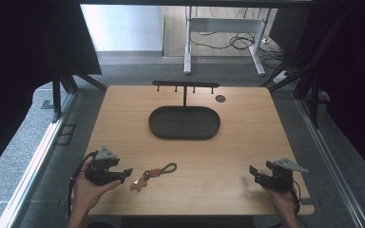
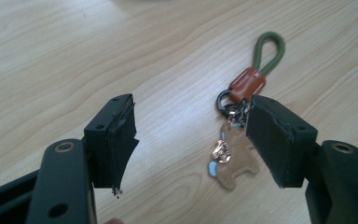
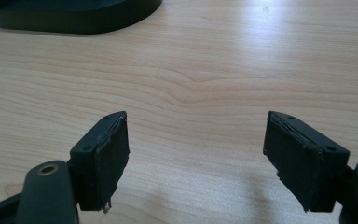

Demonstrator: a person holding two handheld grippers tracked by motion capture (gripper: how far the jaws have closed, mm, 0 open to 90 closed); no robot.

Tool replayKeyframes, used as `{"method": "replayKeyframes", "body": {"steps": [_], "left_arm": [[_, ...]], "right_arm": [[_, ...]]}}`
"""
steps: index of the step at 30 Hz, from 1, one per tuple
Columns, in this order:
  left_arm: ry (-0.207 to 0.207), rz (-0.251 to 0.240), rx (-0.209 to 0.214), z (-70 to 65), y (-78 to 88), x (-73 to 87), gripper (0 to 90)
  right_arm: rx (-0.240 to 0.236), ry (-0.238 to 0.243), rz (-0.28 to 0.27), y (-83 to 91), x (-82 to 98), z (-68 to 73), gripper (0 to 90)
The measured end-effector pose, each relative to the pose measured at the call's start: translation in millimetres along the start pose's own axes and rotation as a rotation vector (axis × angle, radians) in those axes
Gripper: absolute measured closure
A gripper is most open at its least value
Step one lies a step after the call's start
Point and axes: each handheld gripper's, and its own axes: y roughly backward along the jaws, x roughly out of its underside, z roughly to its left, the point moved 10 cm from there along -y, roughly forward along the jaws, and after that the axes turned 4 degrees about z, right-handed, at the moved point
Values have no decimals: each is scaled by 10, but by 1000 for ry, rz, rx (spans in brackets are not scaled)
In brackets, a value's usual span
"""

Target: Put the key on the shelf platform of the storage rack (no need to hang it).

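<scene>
1. Fingers first: on our left gripper (image 2: 191,140) both pads stand wide apart with nothing between them; the right-hand pad (image 2: 277,140) sits just beside the keychain, not clearly touching it. On our right gripper (image 3: 196,158) the jaws are spread as well, with bare table (image 3: 205,70) between them.

2. We find the keychain (image 1: 153,175) flat on the table's near left part, just ahead of the left gripper (image 1: 123,173). The right gripper (image 1: 259,175) is well apart from it, toward the near right corner. Left hand (image 1: 86,190) is plainly the nearer.

3. Long axis: in the high view it runs from the tan bear-shaped charm (image 2: 230,161) at the near-left end, through the dark ring (image 2: 224,100) and the brown leather sleeve (image 2: 247,84), to the green cord loop (image 2: 270,51) at the far-right end. In the left gripper view it lies off-centre, toward the right jaw, the charm end partly behind that pad.

4. We judge the coming grasp turns on that offset: the gripper would need to shift sideways until the keychain sits between the pads.

5. Containers: the dark oval tray (image 1: 184,122) at the table's far middle appears to hold nothing. The rack (image 1: 185,85) behind it, a bar with small hooks on a post, carries nothing that we can make out.
</scene>
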Motion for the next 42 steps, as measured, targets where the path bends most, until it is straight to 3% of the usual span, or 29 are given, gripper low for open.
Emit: {"method": "replayKeyframes", "body": {"steps": [11, 28, 42], "left_arm": [[-12, -6, 24, 54, 24, -103, 345], [-72, 38, 45, -59, -71, -235, 385], [-171, 97, 83, -240, -158, -389, 388]], "right_arm": [[1, 17, 1, -10, 13, 51, 243], [9, 6, -5, 57, 9, 32, 257], [-13, 26, 18, 22, 42, 93, 265]]}}
